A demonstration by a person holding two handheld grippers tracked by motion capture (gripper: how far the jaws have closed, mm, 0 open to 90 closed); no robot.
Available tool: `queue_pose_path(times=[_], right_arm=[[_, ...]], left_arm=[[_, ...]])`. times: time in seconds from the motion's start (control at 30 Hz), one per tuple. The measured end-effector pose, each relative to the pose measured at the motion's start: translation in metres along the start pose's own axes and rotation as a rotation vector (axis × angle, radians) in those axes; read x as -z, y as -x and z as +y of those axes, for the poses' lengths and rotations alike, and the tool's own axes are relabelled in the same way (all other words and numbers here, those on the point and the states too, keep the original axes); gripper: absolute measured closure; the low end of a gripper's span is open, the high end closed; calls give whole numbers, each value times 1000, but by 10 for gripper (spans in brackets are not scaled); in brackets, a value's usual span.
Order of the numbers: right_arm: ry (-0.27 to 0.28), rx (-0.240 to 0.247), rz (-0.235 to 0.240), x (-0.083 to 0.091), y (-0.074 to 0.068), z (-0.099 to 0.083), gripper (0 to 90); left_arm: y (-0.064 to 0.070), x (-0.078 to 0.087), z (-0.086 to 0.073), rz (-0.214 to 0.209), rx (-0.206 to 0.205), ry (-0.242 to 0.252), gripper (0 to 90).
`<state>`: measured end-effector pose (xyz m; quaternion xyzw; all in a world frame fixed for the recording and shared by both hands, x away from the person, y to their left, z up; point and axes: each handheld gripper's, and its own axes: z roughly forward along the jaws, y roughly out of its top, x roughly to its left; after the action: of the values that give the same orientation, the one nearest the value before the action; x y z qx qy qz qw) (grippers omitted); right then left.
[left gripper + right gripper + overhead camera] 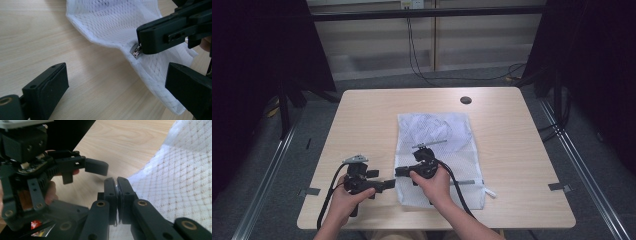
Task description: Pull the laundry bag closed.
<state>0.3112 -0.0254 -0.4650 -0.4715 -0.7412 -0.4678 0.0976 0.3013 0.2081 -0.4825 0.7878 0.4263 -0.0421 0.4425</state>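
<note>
Your right gripper (pixel 401 171) has its black fingers (pixel 124 190) pinched tight on the small shiny metal zipper pull (pixel 137 51) at the left edge of the white mesh bag (pixel 439 150). The bag is soft and full of tiny holes, and it lies flat in the middle of the smooth, pale wood tabletop (pixel 362 115). Your left gripper (pixel 388 185) sits just beside the bag's near left corner, its blocky fingers (pixel 47 86) spread wide and holding nothing.

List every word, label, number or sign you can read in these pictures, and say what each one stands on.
None can be read.
The white mesh laundry bag and its metal zipper pull bear no print.
The wooden table is unmarked.
A red patch low beside the left gripper is too blurred to read.
</note>
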Motion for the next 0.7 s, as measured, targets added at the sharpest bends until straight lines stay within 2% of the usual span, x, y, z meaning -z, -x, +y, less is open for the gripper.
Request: queue_pose_path(times=[0.23, 0.3, 0.33, 0.43, 0.53, 0.7], right_arm=[[6, 0, 3, 1, -1, 1, 868], [7, 0, 4, 1, -1, 1, 868], [6, -1, 4, 1, -1, 1, 868], [8, -3, 7, 2, -1, 1, 868], [8, -6, 8, 1, -1, 1, 868], [8, -6, 10, 1, -2, 1, 868]], left_arm=[[4, -9, 1, -27, 2, -13, 39], [5, -12, 1, -40, 16, -8, 36], [5, -12, 1, -41, 2, -14, 35], [7, -15, 2, -71, 16, -8, 26], [8, -18, 2, -80, 28, -7, 26], [10, -20, 2, -74, 22, -13, 97]])
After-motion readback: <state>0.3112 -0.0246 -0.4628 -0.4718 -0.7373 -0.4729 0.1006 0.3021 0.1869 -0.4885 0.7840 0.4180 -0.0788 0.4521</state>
